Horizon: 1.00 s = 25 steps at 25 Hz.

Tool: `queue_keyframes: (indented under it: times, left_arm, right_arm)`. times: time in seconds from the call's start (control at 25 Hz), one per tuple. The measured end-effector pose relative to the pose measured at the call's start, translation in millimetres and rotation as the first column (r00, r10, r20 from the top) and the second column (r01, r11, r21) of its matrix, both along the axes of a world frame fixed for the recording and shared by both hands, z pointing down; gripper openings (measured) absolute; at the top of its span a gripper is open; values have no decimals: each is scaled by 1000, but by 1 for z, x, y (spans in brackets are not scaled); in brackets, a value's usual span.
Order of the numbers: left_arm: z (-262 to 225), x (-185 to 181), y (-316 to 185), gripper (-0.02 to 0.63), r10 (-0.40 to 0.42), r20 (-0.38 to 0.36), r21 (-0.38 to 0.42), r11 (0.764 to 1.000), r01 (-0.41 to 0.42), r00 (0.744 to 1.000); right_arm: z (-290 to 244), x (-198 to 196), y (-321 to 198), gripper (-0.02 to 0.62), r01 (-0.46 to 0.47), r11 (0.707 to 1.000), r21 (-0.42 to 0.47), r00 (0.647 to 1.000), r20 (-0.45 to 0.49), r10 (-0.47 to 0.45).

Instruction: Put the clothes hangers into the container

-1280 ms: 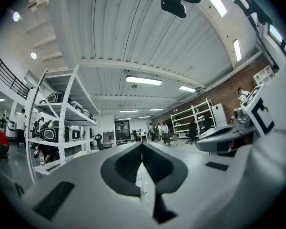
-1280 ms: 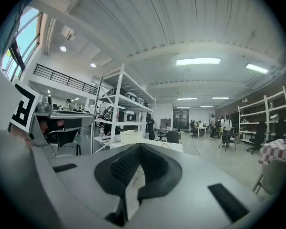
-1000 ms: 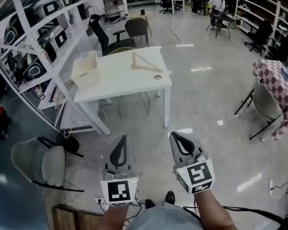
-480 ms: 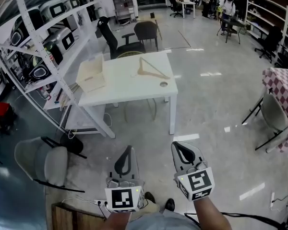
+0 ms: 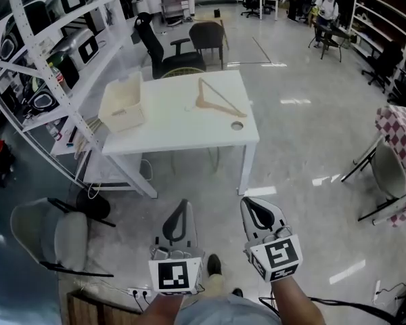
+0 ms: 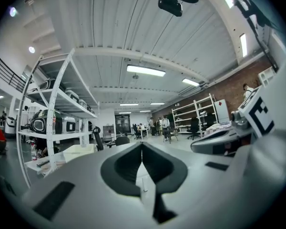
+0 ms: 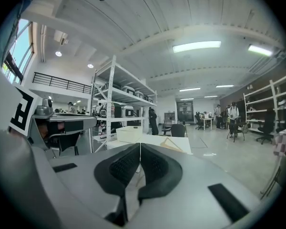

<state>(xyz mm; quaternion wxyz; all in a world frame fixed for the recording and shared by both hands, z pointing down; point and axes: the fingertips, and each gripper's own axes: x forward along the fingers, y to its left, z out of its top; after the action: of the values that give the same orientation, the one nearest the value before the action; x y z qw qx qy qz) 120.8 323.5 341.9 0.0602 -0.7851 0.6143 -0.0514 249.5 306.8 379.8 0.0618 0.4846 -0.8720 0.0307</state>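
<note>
Table (image 5: 183, 124) nearer, left tongs (image 5: 181, 206), right tongs (image 5: 249, 205) level — both closed

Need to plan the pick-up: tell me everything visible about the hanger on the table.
The clothes hanger is a pale, wood-looking open triangle, lying flat on the white table, right of the cream container and apart from it. Nothing touches it but the tabletop. Its hook is too small to make out.

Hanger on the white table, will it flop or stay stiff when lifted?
Probably stiff: the hanger keeps a clean triangular outline and looks wooden. Likely light, since its bars are thin. Lying flat on the table, it should slide, not roll.
</note>
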Motion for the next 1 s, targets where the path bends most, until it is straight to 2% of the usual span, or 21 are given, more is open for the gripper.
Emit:
queue_keyframes:
  times: [0.2, 0.56, 0.68, 1.0]
  left_arm:
    - [-16, -20, -60, 12, 16, -46, 3, 1000, -16, 999]
    - [-33, -58, -138, 12, 31, -57, 67, 997, -27, 998]
    - [-29, -59, -154, 12, 43, -56, 68, 997, -39, 998]
    - [-2, -41, -197, 12, 54, -70, -2, 999, -54, 996]
  right_arm:
    - [-17, -24, -65, 12, -15, 1000, 24, 1000, -6, 16]
    - [-37, -53, -142, 11, -32, 997, 75, 999, -40, 35]
    - [-37, -53, -157, 12, -38, 996, 79, 998, -54, 43]
    - [-21, -38, -197, 12, -54, 997, 57, 996, -72, 58]
